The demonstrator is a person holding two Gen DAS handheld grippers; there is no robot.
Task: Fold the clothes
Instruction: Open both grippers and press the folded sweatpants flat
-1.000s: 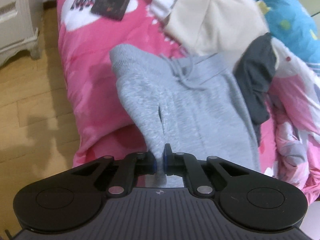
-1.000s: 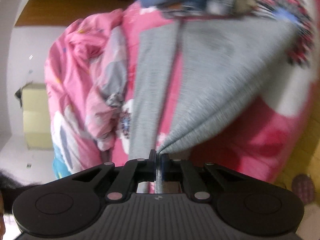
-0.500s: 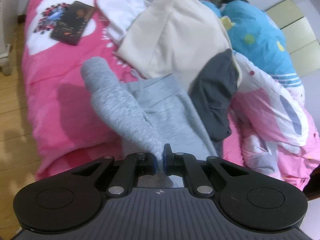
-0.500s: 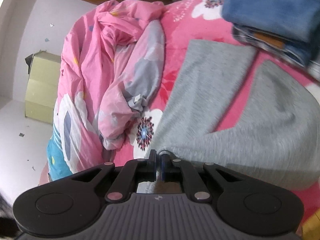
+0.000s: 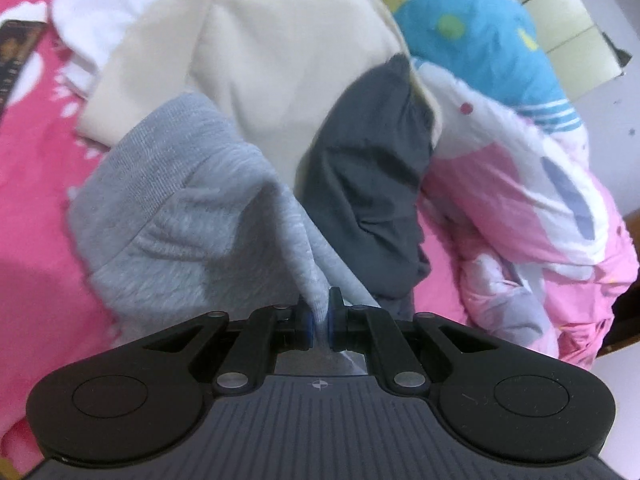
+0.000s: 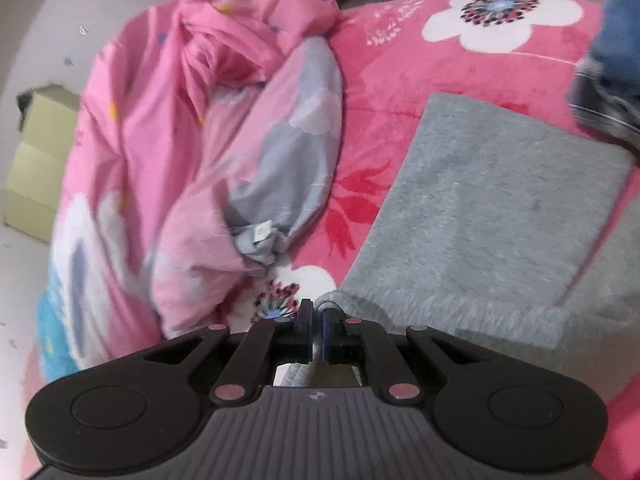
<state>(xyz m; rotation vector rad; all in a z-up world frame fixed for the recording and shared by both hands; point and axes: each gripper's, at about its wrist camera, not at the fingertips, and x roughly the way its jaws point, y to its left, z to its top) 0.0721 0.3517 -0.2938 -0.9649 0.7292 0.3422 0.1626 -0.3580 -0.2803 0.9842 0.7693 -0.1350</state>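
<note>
Both claws pinch grey sweatpants on a pink bed: the left claw clamps a bunched fold, the right claw an edge of the flat grey panel. Beyond the sweatpants lie a cream garment and a dark one; a crumpled pink quilt sits beside them.

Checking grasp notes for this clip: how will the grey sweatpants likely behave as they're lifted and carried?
Probably floppy: the grey sweatpants sag in folds from the left gripper. Likely grippy, since the fleecy knit bunches between shut jaws at the right gripper. They may drag on the pink bedspread.
</note>
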